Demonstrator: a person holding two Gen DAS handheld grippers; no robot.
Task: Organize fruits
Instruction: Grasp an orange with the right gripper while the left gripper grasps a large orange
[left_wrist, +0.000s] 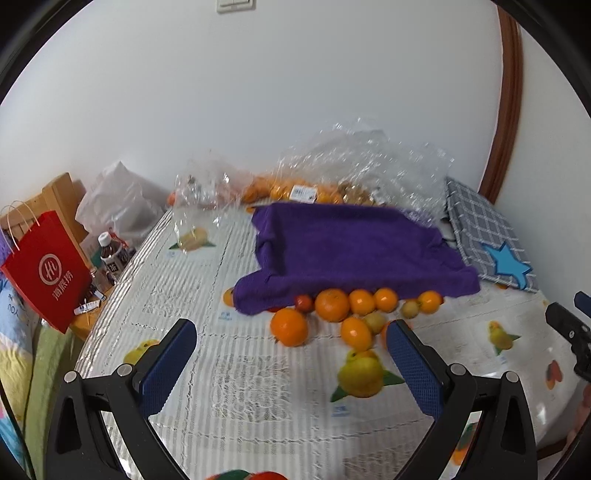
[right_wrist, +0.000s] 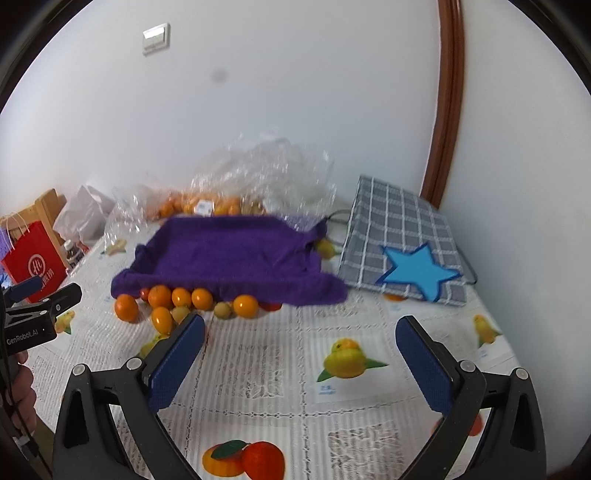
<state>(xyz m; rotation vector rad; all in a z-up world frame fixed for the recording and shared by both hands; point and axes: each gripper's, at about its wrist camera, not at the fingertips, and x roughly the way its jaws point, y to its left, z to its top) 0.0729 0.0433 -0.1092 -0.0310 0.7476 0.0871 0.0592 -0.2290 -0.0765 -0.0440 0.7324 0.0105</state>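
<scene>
Several oranges (left_wrist: 289, 326) and a few small yellow-green fruits (left_wrist: 410, 308) lie loose along the front edge of a purple cloth (left_wrist: 351, 251) that is draped over a shallow tray. The same oranges (right_wrist: 245, 305) and purple cloth (right_wrist: 229, 254) show in the right wrist view. My left gripper (left_wrist: 291, 343) is open and empty, just short of the nearest oranges. My right gripper (right_wrist: 300, 341) is open and empty, to the right of the fruit row. The left gripper also shows at the left edge of the right wrist view (right_wrist: 40, 314).
Clear plastic bags (left_wrist: 351, 166) holding more oranges lie behind the cloth. A grey checked bag with a blue star (right_wrist: 402, 247) lies at the right. A red paper bag (left_wrist: 48, 269) and a bottle (left_wrist: 110, 254) stand off the table's left edge. The tablecloth (left_wrist: 240, 387) has printed fruit pictures.
</scene>
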